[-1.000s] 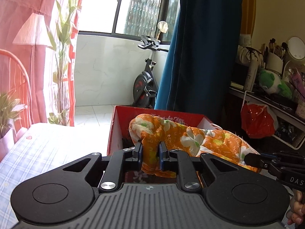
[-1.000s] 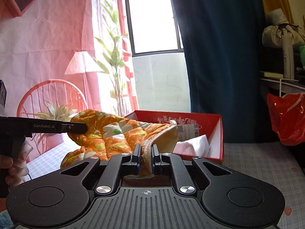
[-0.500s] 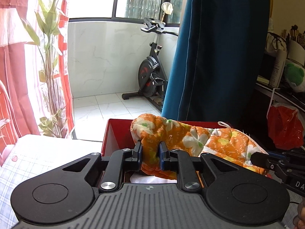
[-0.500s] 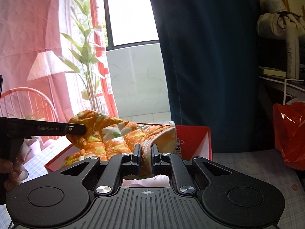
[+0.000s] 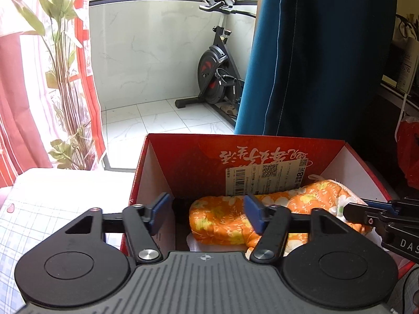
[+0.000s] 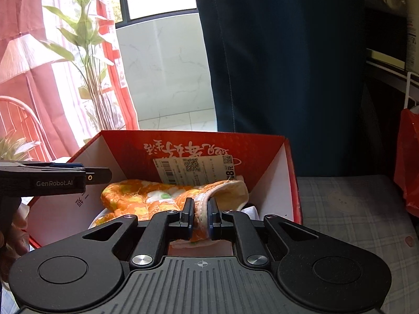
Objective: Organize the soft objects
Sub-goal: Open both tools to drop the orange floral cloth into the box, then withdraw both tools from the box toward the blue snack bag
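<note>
Cloth [image 5: 225, 219] is lying inside the red box [image 5: 262, 157]; you are finishing the drop. Your left gripper [image 5: 207, 209] has just been opening and is free, your right gripper [image 6: 201, 216] is pinching the hem. Next, release it and lift out.

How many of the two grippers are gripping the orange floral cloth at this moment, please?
1. The right gripper is shut on the orange floral cloth's edge inside the red box. The left gripper has just been opening; its jaws stand apart above the cloth's other end, not pressing it.
</note>
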A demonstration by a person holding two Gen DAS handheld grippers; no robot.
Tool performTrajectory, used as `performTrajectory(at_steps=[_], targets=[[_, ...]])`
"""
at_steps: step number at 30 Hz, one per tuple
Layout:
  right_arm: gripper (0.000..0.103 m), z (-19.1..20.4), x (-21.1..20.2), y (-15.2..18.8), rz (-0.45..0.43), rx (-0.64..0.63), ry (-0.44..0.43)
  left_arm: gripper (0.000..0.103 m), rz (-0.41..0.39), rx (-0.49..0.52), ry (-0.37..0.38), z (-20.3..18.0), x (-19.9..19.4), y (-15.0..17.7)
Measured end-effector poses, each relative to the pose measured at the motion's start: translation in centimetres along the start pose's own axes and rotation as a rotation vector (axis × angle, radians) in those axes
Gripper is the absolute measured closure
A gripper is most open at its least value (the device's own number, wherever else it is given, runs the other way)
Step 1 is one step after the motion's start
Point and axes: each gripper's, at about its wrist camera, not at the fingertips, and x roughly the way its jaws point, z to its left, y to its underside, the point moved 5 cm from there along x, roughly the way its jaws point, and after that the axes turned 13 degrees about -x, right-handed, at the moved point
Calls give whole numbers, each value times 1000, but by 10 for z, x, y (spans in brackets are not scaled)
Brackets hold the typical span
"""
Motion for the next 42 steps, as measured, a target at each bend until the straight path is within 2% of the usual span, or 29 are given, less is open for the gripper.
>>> performTrajectory(at_steps=[4,6,8,11,16,18,20,21,31,36,42], targets=[[92,6,8,2,42,-32,29,24,-6,-10,29,0,-8,-2],[89,5,10,2,51,-43,57,15,-14,14,33,-4,-11,0],[78,5,6,1,38,-92,94,7,-27,35,30,-5,-15,2],[52,12,-2,3,23,-163,71,1,-50,36,44,-4,-26,5],[28,14,-21,6,-18,-141,33,0,-30,-16,75,2,-42,12],[18,14,-30,9,-32,-135,23,0,-44,-12,70,3,-51,17],[5,15,-38,12,-45,-145,17,0,-61,-9,59,3,-60,21],[2,16,-42,14,-55,-151,12,0,-66,-11,54,4,-63,24],[0,24,-84,31,-125,-191,-9,0,-88,-82,26,14,-106,52],[0,33,-104,43,-156,-216,-21,0,-101,-60,-4,13,-129,67],[1,44,-125,61,-182,-220,-53,0,-79,-26,-15,8,-146,93]])
